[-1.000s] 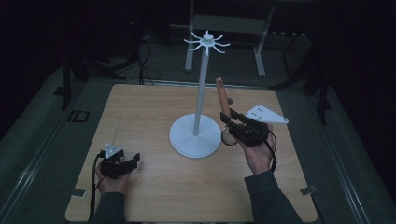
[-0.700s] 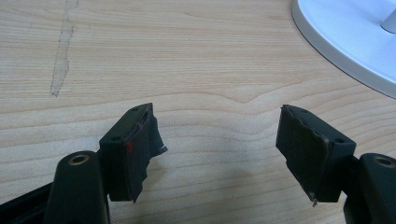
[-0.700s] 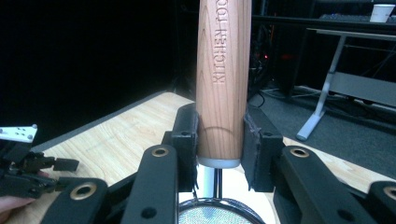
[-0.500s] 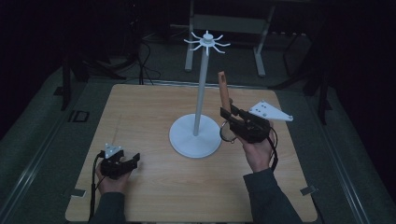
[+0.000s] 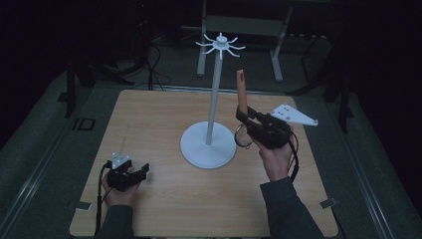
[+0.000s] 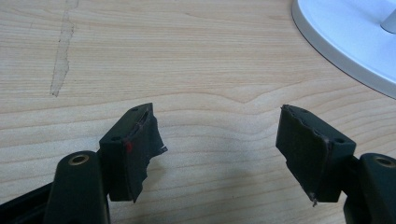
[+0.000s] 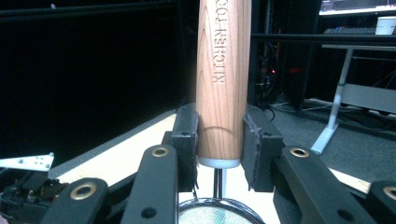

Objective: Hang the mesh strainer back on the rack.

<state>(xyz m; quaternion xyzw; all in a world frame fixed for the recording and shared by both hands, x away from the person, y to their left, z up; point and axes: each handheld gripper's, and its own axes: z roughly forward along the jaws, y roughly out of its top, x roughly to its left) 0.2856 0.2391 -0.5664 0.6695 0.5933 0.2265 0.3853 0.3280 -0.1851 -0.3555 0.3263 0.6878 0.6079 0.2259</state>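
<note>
- My right tool [image 5: 245,115] grips the wooden strainer handle [image 7: 223,79] upright – its mesh ring [image 5: 242,136] hangs just below the jaws.
- I lift the handle's hole toward a hook on the stand [image 5: 214,104] beside me – slowly.
- My left tool [image 6: 217,140] rests open, holding nothing, on the surface [image 6: 196,60].

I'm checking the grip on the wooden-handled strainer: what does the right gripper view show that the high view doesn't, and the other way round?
Right gripper view: "KITCHEN" lettering on the wooden handle, pads pressed on both its sides, and the mesh ring below.
High view: the white hook stand, the table, and the left tongs resting near its front edge.
Both: the right tongs clamping the handle upright.
</note>
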